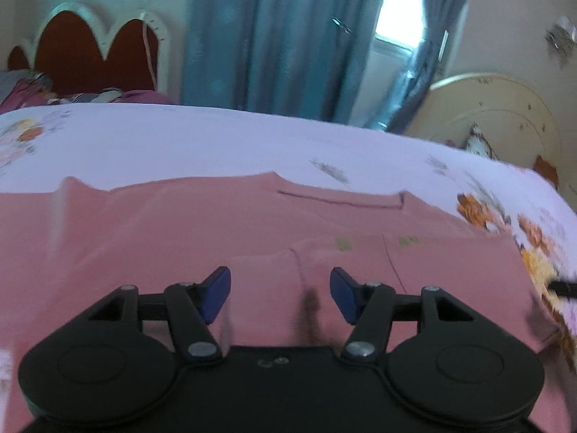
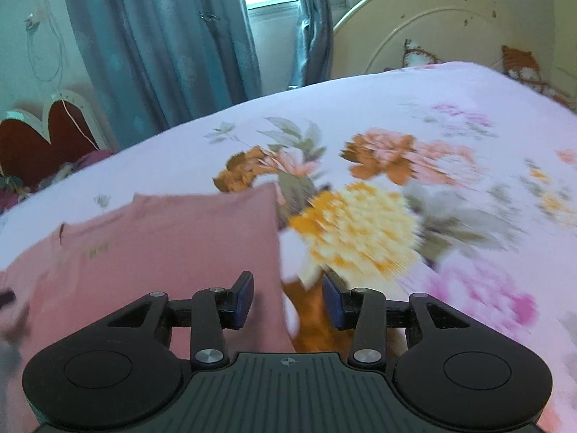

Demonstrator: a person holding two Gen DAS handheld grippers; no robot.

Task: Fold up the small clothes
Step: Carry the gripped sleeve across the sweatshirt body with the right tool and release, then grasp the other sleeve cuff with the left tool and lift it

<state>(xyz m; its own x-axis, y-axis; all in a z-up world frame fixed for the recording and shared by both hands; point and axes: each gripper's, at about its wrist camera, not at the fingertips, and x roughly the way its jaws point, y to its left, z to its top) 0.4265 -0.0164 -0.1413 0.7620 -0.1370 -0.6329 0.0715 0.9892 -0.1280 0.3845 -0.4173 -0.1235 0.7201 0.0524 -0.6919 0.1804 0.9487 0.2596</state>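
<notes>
we see a bed [image 2: 450, 115] under a pale floral sheet, smooth and flat, backed by teal curtains [image 1: 274, 36] and a cream rounded headboard [image 2: 432, 21]. on the sheet lies the pink garment [image 1: 180, 238], soft matte cloth spread flat with shallow creases, its right edge in the right wrist view [image 2: 173, 238]. our left gripper [image 1: 280, 290] hangs over it, blue pads wide apart, empty. our right gripper [image 2: 287, 297], likewise parted and empty, straddles that edge.

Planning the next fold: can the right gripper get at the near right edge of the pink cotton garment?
Probably yes. The right gripper is open, straddling the pink cotton garment's edge on the floral bedsheet, nothing between.
</notes>
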